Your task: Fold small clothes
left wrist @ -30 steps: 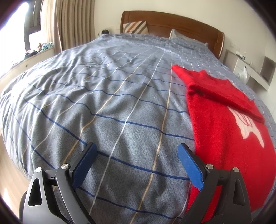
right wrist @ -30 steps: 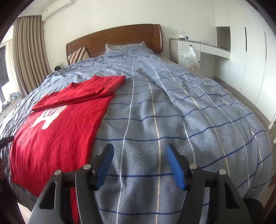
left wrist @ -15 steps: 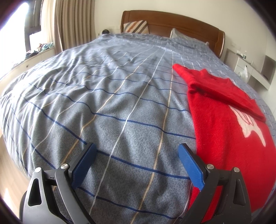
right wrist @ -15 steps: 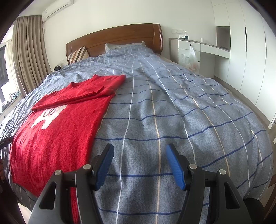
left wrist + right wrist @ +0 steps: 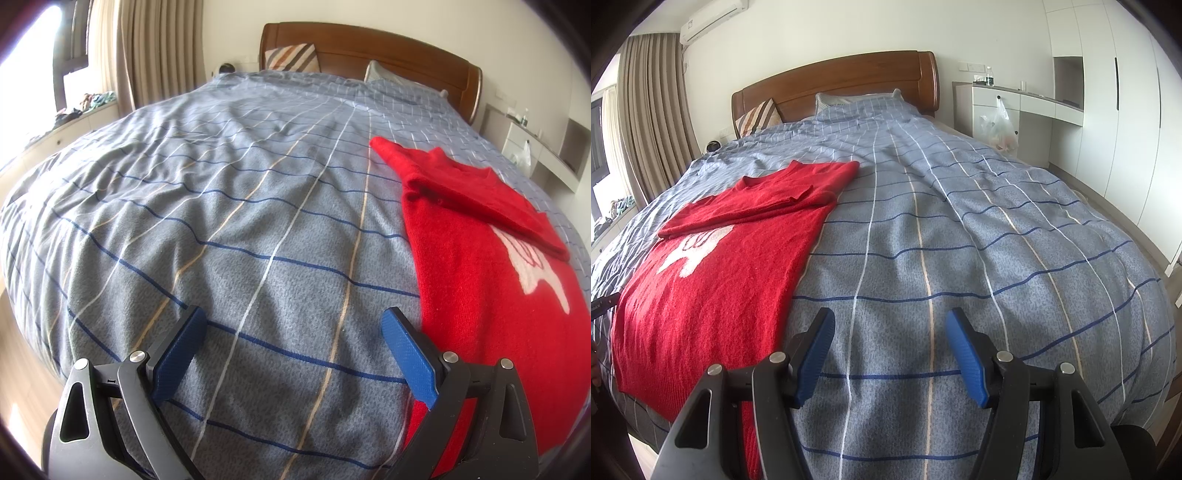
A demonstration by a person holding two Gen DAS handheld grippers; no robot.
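Left wrist view: red sweater point(image 5: 491, 280) lies flat on the bed point(image 5: 221, 206), sleeves folded across the chest, prob. ready for the next fold. Left gripper point(image 5: 291, 345) hovers beside its edge, fingers apart, empty.

Right wrist view: right gripper point(image 5: 890, 350) level over bare duvet w/ fingers apart; sweater point(image 5: 713, 273) near, to its left.

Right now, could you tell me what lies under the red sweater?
The red sweater lies flat on the checked blue duvet. Its folded sleeve partly covers the white motif.
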